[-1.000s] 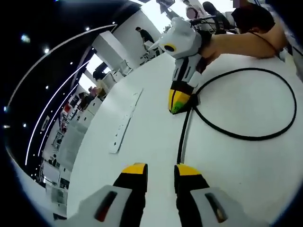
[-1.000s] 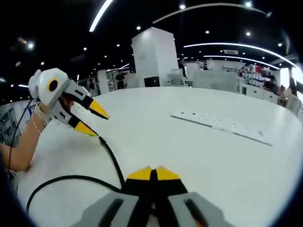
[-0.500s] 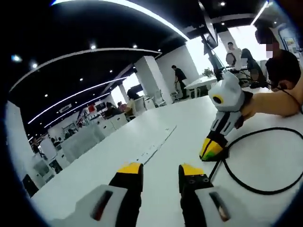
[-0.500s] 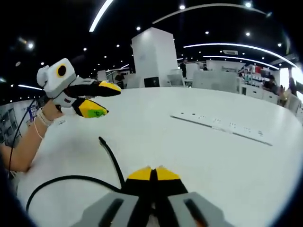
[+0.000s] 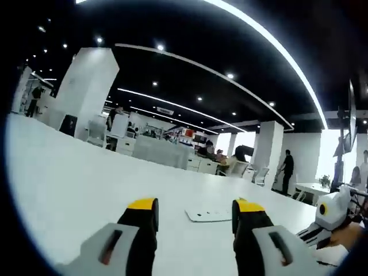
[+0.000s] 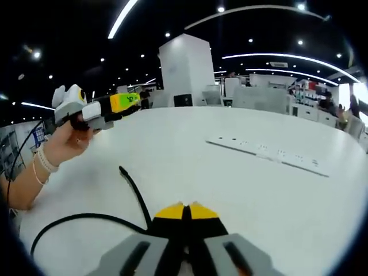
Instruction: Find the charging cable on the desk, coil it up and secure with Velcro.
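The black charging cable lies on the white desk. Its free end points away from me, and a loop curves off to the left. My right gripper rests low on the desk, shut on the cable where its strands meet. A hand holds my left gripper in the air at the left, well above the cable's free end. In the left gripper view, my left gripper is open with nothing between its fingers, and the right gripper sits at the far right.
A long flat white strip lies on the desk to the right of the cable, and its end shows between the left jaws, farther off. Around it the desk surface is bare white. People and desks fill the background.
My left gripper has lifted away from the cable's free end and swung up to level, so its view now faces the room. The right gripper and the cable have stayed put.
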Action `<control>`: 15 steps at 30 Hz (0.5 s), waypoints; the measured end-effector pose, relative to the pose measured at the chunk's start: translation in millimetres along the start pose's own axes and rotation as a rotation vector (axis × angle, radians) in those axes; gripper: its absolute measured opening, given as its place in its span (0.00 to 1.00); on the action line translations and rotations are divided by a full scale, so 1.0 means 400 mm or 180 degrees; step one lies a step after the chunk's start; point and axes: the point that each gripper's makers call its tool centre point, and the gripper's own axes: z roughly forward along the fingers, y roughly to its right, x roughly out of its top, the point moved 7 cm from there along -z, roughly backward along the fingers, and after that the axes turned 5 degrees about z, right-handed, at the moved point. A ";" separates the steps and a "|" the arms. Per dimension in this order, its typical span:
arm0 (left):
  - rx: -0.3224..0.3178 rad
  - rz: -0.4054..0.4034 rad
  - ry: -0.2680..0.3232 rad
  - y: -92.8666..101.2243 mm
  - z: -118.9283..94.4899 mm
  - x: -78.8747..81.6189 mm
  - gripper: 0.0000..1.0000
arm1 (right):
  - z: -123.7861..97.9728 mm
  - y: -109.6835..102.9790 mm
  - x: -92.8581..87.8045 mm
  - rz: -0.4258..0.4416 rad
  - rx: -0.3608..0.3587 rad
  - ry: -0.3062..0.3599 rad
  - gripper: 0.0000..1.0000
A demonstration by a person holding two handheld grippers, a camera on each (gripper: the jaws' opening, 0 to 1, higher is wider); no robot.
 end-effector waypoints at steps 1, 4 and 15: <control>0.0070 -0.0020 0.0034 0.001 -0.005 -0.006 0.55 | -0.001 -0.002 0.000 -0.0018 -0.0012 -0.0006 0.02; 0.0264 -0.0041 0.0079 -0.002 -0.015 -0.016 0.57 | 0.000 -0.001 0.000 -0.0056 -0.0036 -0.0023 0.02; 0.0283 -0.0242 0.0194 0.009 -0.022 -0.019 0.58 | 0.000 -0.001 0.003 -0.0039 -0.0102 -0.0070 0.02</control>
